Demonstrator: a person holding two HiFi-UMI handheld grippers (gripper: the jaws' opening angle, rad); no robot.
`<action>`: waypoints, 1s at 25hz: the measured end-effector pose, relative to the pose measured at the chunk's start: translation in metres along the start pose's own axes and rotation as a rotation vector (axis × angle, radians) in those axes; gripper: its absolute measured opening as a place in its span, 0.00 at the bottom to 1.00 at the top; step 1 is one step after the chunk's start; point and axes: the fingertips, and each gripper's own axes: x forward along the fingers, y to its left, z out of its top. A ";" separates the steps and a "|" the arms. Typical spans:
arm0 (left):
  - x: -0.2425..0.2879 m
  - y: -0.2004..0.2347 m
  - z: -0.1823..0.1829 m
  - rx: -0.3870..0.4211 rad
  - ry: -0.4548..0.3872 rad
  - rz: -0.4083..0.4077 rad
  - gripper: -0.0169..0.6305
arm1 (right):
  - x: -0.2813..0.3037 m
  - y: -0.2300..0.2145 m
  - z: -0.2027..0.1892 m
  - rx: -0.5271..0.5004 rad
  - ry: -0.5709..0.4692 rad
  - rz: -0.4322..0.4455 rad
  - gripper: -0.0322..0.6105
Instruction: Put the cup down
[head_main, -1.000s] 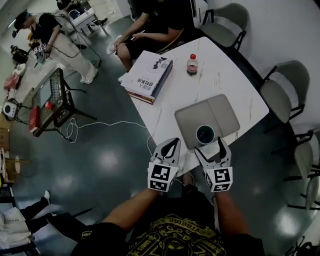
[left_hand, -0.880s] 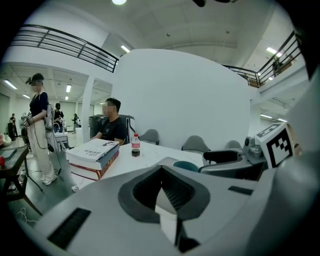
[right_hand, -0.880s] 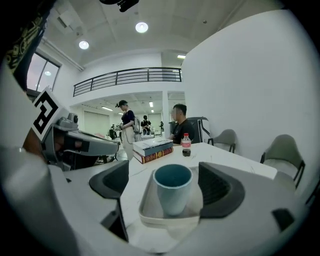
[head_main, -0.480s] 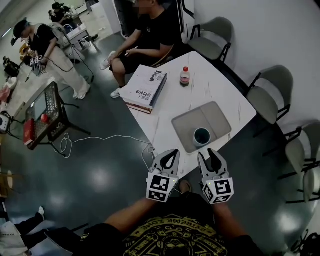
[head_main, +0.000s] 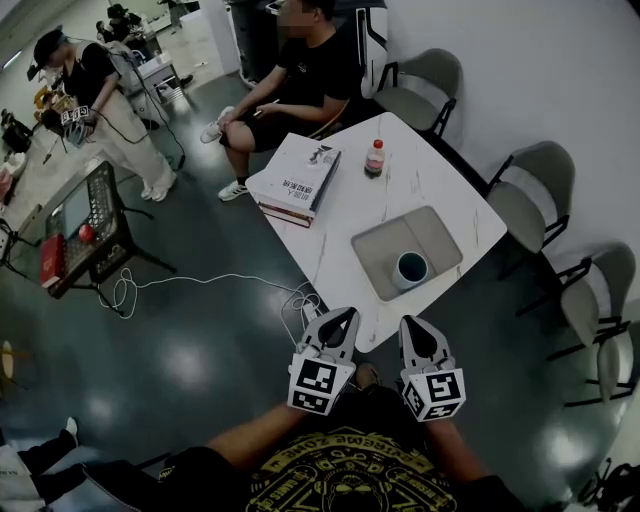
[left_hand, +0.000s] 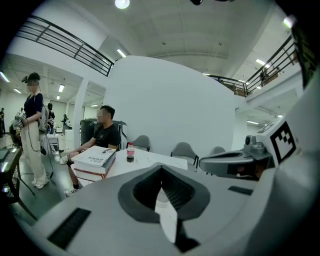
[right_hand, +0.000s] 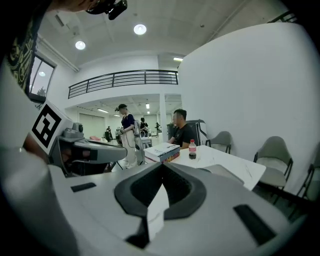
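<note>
One cup (head_main: 411, 268) on one mat (head_main: 440, 232); left gripper (head_main: 343, 316), right gripper (head_main: 409, 325) closed

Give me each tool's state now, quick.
Left tool: closed, holding nothing.
Right tool: closed, holding nothing; the cup stands apart from it.

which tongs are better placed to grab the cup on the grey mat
Right, probably. The right tongs hang nearly in line with the white round cup on the grey rectangular mat; the left tongs sit further to its side. Both are shut and empty.
</note>
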 end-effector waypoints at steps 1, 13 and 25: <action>-0.006 0.000 0.001 -0.001 -0.004 -0.005 0.03 | -0.003 0.004 0.000 0.007 0.001 -0.005 0.06; -0.078 -0.009 -0.021 -0.018 -0.010 -0.083 0.03 | -0.053 0.062 -0.003 0.017 -0.025 -0.086 0.06; -0.120 -0.066 -0.036 -0.056 -0.003 -0.182 0.03 | -0.128 0.081 -0.002 0.004 -0.033 -0.157 0.06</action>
